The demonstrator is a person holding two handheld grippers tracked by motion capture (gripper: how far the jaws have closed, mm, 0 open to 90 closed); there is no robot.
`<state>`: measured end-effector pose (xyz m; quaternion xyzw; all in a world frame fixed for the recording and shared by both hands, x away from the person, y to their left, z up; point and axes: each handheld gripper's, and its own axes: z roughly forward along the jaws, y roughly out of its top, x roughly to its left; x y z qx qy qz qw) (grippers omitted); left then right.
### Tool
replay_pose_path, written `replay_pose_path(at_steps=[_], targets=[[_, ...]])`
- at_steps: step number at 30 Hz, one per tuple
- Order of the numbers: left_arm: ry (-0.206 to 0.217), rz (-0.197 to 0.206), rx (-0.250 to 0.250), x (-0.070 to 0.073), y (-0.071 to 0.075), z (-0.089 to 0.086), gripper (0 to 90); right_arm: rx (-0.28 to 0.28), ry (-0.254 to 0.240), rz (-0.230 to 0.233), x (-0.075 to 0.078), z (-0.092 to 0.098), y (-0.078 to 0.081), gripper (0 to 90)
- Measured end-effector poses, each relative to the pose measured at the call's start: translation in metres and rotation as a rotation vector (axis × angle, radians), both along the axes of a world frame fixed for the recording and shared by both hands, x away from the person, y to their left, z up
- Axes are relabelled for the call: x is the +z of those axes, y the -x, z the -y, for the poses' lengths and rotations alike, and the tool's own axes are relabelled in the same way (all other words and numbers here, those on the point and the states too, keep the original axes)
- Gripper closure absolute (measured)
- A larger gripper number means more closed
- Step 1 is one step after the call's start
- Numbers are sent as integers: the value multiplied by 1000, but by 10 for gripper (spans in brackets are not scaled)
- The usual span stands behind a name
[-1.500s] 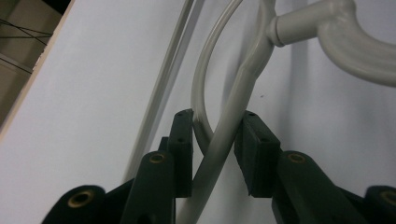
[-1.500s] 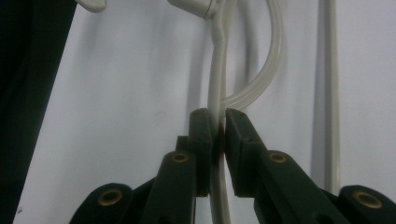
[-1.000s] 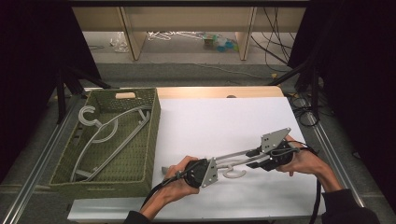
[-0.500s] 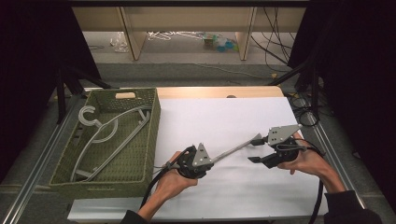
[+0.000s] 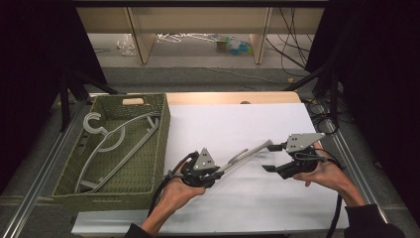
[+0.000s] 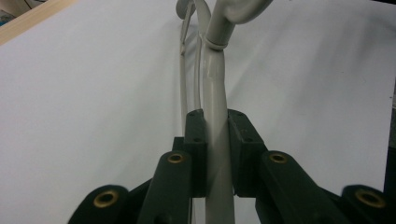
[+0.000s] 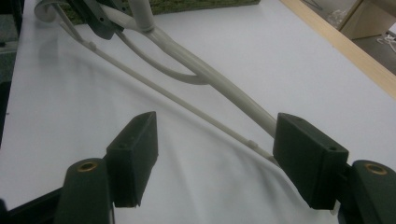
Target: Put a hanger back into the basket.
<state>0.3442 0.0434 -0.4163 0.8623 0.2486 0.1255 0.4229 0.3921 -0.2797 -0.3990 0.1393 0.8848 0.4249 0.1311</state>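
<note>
left gripper (image 5: 218, 171): pinching grey hanger (image 5: 247, 152) | right gripper (image 5: 277, 157): spread, just opening | no legible writing

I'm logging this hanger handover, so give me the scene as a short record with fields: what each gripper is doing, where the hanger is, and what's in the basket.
left gripper: shut on the grey hanger, pads clamped on its arm
right gripper: open, jaws have just been opening, pads off the hanger, whose far end lies beside one jaw
hanger position: held at one end over the white table
green basket: at the table's left, holds more grey hangers
</note>
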Motion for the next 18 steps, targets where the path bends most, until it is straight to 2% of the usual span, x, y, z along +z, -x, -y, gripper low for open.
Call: replay_pose_path(at_steps=[4, 9, 10, 13, 18], targets=[[-7, -1, 18, 1, -1, -6, 793, -13, -7, 5, 1, -2, 2, 300], [28, -25, 35, 2, -3, -12, 793, -11, -6, 4, 0, -3, 4, 297], [24, -29, 47, 4, -2, -13, 793, -13, -8, 1, 0, -3, 4, 295], [45, -44, 59, 5, -3, -16, 793, -16, -3, 5, -1, -4, 6, 287], [52, -47, 62, 6, -3, -19, 793, -22, -6, 4, -2, -6, 7, 273]])
